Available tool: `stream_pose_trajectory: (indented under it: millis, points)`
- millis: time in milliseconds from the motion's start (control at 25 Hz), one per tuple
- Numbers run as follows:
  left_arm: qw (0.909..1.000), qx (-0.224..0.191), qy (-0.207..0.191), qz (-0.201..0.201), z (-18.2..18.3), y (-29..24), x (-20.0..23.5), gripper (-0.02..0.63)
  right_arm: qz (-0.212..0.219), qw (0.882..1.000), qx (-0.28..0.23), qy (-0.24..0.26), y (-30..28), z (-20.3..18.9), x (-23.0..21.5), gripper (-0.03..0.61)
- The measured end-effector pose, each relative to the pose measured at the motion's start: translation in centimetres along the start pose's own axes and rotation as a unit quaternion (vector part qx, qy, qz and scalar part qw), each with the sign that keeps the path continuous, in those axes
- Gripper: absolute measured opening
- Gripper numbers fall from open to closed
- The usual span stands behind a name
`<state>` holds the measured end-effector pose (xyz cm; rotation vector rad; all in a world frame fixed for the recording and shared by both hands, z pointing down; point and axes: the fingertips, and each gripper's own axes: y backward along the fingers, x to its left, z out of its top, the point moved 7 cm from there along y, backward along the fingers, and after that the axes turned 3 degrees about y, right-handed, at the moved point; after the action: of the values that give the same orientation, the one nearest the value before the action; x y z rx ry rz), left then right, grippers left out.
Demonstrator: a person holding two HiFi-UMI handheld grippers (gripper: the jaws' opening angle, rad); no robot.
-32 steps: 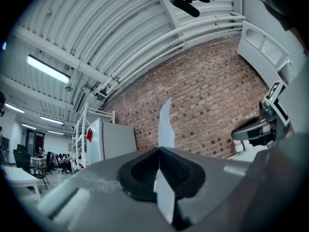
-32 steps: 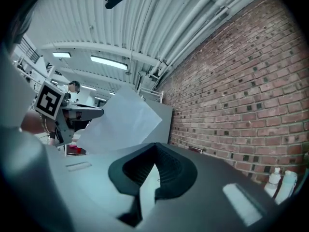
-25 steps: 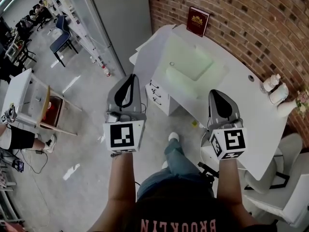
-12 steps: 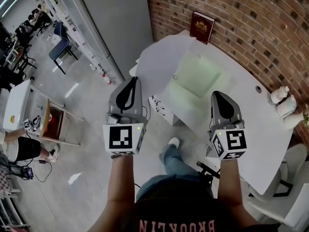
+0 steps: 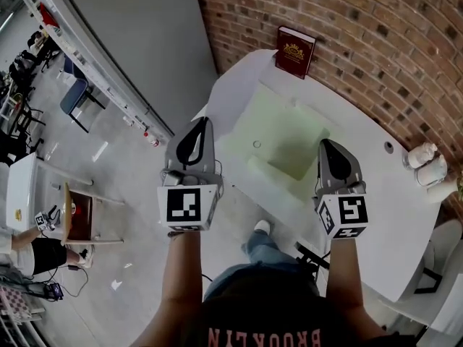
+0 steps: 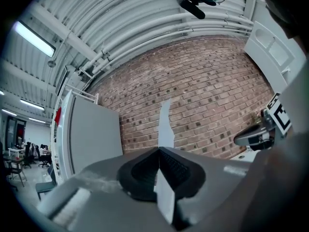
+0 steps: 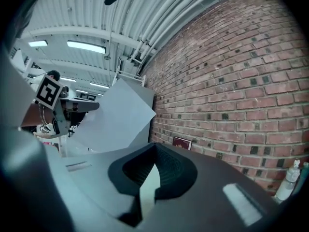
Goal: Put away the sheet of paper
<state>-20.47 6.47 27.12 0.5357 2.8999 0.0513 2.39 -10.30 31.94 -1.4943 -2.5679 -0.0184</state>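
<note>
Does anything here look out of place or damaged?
The sheet of paper, pinched between the left gripper and right gripper, is not flat: in the right gripper view it bows upward with one corner jutting. Nothing else stands out.

"BROOKLYN" in pale capitals across the dark shirt [image 5: 264, 316], upside down at the bottom of the head view. Gold emblem and lettering on the red book [image 5: 294, 51] leaning on the brick wall [image 5: 376, 42], too small to read. Black-and-white square codes on the cubes of the left gripper [image 5: 205, 121] and right gripper [image 5: 325, 143], no letters or digits.
</note>
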Motion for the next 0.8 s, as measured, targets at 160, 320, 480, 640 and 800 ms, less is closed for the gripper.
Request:
stream_pose_trajectory:
  millis: [160,320,480,640,800]
  points:
    - [0.9996,0.012,0.019,-0.017,-0.6,-3.8,-0.1,0.0,-0.023,1.0,0.012,-0.014,-2.0,-1.1,-1.8,0.0]
    - [0.9986,0.033,0.021,-0.035,-1.4,-6.9,-0.4,0.001,-0.043,0.998,0.029,-0.031,-3.7,-2.3,-3.5,0.0]
    - [0.9972,0.039,-0.004,-0.063,-2.3,-9.3,-0.5,0.0,-0.061,0.996,0.04,-0.045,-4.4,-3.3,-5.0,0.0]
    - [0.9949,0.051,0.008,-0.087,-2.8,-10.8,-1.5,0.001,-0.081,0.994,0.045,-0.062,-4.3,-4.3,-6.1,0.0]
    - [0.9919,0.055,0.012,-0.114,-2.9,-11.4,-2.4,0.002,-0.097,0.991,0.045,-0.079,-4.1,-5.3,-6.5,0.0]
